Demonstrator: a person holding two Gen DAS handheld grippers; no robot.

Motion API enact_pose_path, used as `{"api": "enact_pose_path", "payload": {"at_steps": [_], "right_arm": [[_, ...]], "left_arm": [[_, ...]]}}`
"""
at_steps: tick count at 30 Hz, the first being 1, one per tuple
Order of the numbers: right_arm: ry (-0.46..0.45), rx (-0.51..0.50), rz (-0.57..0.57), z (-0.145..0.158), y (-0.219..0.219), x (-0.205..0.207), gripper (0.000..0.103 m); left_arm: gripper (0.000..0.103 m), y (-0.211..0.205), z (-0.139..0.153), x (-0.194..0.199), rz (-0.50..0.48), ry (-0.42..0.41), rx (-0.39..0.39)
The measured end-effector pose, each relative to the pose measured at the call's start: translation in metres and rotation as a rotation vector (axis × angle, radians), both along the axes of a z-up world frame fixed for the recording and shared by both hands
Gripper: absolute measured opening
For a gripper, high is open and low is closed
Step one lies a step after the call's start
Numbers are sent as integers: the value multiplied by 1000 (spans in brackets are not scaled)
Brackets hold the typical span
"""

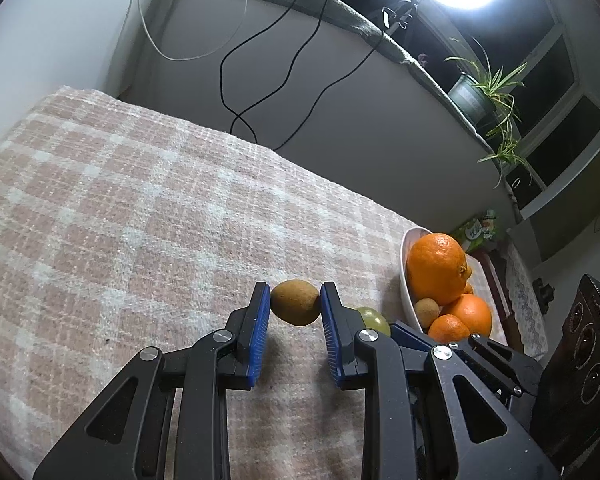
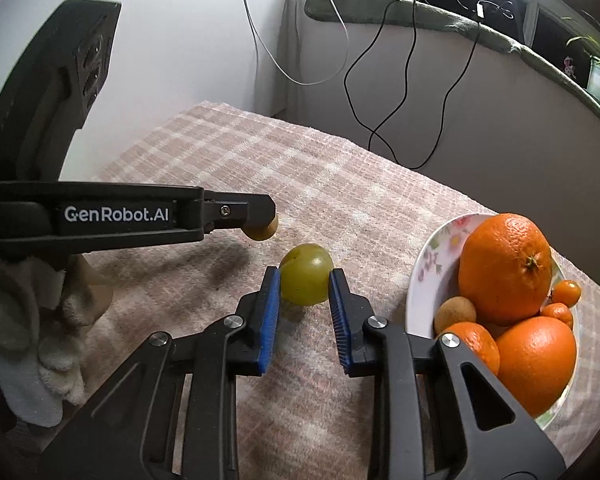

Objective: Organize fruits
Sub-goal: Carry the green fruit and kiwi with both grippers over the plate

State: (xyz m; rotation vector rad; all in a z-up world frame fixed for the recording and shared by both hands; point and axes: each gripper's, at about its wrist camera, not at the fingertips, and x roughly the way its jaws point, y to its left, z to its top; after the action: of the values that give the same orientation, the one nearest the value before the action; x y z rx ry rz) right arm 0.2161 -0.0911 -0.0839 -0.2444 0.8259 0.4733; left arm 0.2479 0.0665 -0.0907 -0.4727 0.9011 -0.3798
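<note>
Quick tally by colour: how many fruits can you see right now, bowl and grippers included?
Orange fruits: 5, all in the bowl
Brown fruits: 2, one in the bowl, one in the left gripper
Green fruit: 1, in the right gripper
Total: 8 visible

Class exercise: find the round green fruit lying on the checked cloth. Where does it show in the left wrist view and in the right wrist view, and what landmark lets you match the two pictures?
Left wrist view: round green fruit peeks out low, right of centre, behind the gripper's right finger.
Right wrist view: the fruit sits centre, clamped between the right gripper pads.
Shared landmark: the white flowered bowl of oranges, right of the fruit in both.
</note>
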Motion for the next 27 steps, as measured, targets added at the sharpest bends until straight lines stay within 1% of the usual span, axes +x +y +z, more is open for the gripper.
{"api": "enact_pose_path", "payload": {"at_steps": [7,16,27], "right_arm": [[11,56,-4,10,-15,-9,26],[5,119,-22,25,-41,-25,26],[3,187,-88,38,-96,-35,26]], "left_arm": [[24,-5,6,-10,-4,-14,1],[24,-23,20,-25,-30,-41,10],[24,-50,29,-36,-74,-57,0]]}}
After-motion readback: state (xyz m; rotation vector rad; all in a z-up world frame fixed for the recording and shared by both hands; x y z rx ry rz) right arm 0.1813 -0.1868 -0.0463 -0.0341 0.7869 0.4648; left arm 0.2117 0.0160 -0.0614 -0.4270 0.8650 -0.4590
